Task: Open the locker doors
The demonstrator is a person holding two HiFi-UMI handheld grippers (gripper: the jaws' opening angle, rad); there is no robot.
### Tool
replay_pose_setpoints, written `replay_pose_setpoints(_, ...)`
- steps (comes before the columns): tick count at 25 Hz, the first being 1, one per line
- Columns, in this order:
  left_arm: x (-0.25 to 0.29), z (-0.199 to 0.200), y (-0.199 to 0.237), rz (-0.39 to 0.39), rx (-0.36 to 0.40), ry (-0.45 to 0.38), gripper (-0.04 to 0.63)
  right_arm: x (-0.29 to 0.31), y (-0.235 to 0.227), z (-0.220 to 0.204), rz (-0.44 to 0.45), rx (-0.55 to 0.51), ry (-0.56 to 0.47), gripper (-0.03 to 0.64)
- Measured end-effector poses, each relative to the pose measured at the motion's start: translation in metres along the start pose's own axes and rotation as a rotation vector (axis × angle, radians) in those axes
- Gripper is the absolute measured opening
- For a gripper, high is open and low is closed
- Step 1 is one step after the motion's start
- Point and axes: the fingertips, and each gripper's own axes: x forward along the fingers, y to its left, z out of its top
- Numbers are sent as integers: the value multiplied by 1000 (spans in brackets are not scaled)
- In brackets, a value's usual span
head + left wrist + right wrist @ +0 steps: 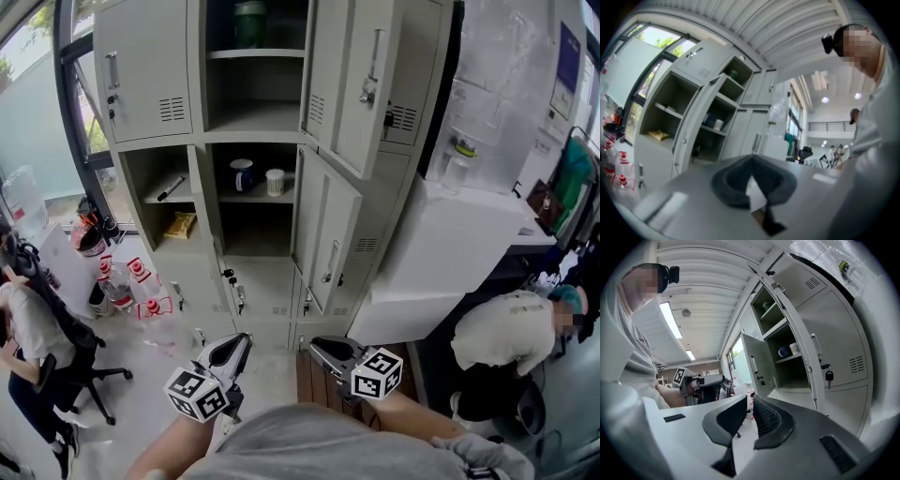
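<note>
The grey locker bank fills the head view's upper half. Its top middle door and the middle door below it stand swung open to the right. The open middle shelf holds a mug and a white cup. The top left door and the bottom doors are closed. My left gripper is low, in front of the lockers and clear of them, with its jaws together. My right gripper is beside it, its jaws drawn almost together on nothing.
A seated person is at the left and a bent-over person at the right. Red-and-white bottles stand on the floor by the lockers. A white cabinet adjoins them on the right. A wooden surface lies under my right gripper.
</note>
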Motion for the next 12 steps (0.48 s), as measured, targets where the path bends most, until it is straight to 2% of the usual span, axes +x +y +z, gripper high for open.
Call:
replay_pose_setpoints(5, 2, 1, -1, 10, 25, 3, 5, 1, -2, 0, 0, -3, 4, 43)
replay_pose_setpoints(12, -6, 6, 8, 26, 43, 22, 5, 13, 0, 12, -15, 4, -44, 38)
